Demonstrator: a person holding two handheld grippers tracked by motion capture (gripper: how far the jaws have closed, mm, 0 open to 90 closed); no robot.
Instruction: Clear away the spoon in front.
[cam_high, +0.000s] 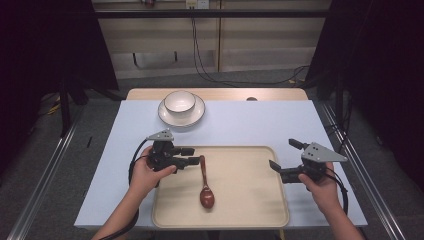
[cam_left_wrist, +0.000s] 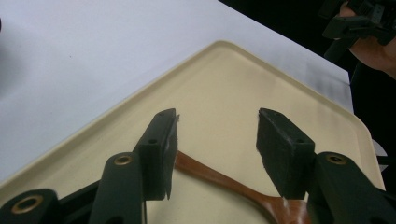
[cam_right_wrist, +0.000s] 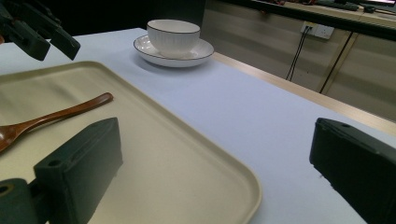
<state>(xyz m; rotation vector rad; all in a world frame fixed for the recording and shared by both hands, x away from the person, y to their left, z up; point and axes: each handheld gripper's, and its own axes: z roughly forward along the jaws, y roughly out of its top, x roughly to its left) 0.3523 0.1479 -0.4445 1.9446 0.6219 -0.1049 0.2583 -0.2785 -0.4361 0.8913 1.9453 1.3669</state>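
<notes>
Your left gripper (cam_high: 192, 156) hangs unclenched over the glossy brown wooden spoon (cam_high: 205, 186) (handle between the jaws, untouched) lying on the smooth cream tray (cam_high: 250, 210); your right gripper (cam_high: 285, 159) is spread wide, empty.

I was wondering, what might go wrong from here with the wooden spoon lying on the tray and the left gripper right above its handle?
The left gripper is open over the wooden spoon, whose thin handle lies flat on the tray; closing could scrape the tray or let the handle slip out sideways. The handle end sits near one pad, off centre, so a grip may twist the spoon. The bowl rests loosely on its plate; a careless carry could knock it.
</notes>
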